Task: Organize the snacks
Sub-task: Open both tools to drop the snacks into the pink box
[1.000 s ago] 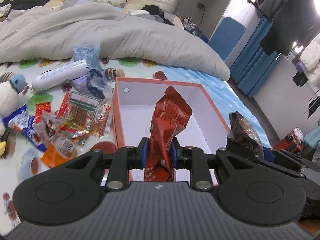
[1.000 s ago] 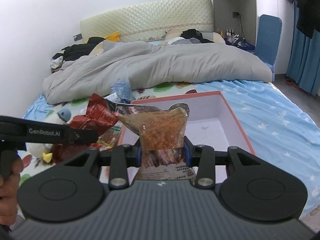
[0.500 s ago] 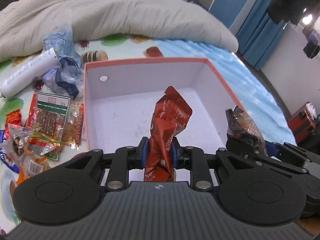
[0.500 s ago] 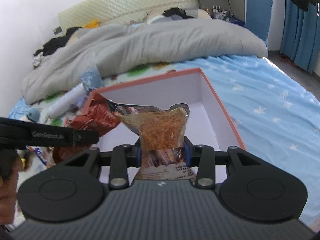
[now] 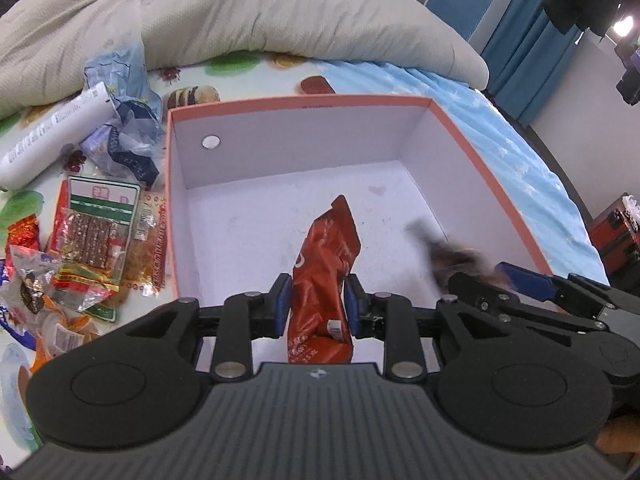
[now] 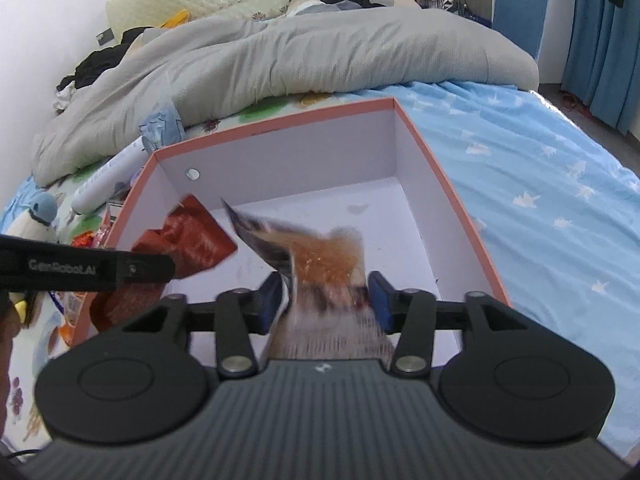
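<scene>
An open orange-rimmed box (image 5: 476,148) with a white inside lies on the bed; it also shows in the right wrist view (image 6: 440,168). My left gripper (image 5: 318,300) hangs over the box's near part with its fingers slightly spread beside a red snack packet (image 5: 324,276), which still stands between them. My right gripper (image 6: 322,296) is open over the box; a clear packet of orange-brown snacks (image 6: 328,256) is blurred between its spread fingers. The right gripper (image 5: 496,276) and its blurred packet also show at the right of the left wrist view.
Several loose snack packets (image 5: 96,232) lie on the sheet left of the box, with a white tube (image 5: 52,136) and a crumpled blue bag (image 5: 120,68). A grey duvet (image 5: 240,12) lies behind. A penguin toy (image 6: 36,216) sits at far left.
Both grippers moved forward and down over the box. The right gripper's fingers spread and its orange-brown packet blurs, slipping. The left gripper's fingers eased apart around the red packet.
</scene>
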`<action>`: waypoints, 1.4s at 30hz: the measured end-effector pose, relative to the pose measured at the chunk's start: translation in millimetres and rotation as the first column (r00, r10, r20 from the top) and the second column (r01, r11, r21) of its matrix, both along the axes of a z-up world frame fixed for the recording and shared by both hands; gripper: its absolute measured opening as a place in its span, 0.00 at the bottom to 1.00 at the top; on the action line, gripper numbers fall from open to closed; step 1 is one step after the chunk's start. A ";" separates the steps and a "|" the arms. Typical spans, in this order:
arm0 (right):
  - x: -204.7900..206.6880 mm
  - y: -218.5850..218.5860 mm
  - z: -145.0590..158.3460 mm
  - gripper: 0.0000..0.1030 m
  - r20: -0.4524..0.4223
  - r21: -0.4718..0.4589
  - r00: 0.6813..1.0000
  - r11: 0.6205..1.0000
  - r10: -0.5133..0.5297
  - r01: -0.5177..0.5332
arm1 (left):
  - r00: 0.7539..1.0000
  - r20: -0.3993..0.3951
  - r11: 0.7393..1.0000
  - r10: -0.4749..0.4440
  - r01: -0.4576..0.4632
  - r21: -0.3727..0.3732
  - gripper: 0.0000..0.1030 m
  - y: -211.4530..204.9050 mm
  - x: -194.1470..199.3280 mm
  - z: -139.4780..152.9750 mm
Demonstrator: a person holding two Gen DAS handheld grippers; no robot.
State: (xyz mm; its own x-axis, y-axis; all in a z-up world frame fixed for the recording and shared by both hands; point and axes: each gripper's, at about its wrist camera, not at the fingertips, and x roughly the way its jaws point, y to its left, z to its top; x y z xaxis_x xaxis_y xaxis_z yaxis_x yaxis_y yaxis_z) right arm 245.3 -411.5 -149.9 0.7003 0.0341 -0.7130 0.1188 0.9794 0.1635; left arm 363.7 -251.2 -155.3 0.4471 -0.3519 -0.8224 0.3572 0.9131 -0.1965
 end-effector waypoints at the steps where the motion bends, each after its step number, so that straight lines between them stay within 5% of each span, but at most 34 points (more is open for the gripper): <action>1: -1.6 0.2 2.4 0.58 0.004 -0.002 1.000 1.000 -0.003 0.003 | 1.000 0.008 1.000 0.000 0.000 -0.001 0.30 1.6 -2.6 4.4; 6: -17.5 6.3 18.9 0.58 0.029 0.003 1.000 1.000 -0.005 0.005 | 0.998 0.060 1.000 0.003 -0.002 -0.015 0.39 13.6 -19.4 32.3; 23: -110.3 57.4 84.9 0.58 0.177 -0.008 0.984 1.000 0.023 -0.022 | 0.977 0.211 0.997 0.046 -0.031 -0.072 0.39 81.7 -137.9 120.7; 42: -183.2 143.3 96.2 0.58 0.239 -0.017 0.960 0.989 0.147 -0.147 | 0.944 0.280 0.983 0.172 -0.148 -0.107 0.39 195.0 -260.2 138.8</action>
State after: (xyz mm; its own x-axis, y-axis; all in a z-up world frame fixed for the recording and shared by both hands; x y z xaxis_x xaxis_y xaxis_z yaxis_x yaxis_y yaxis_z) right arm 62.0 -268.2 -53.7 0.8375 0.1504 -0.5254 -0.0693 0.9828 0.1709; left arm 103.5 -56.3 -16.6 0.7158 -0.3180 -0.6217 0.2603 0.9476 -0.1850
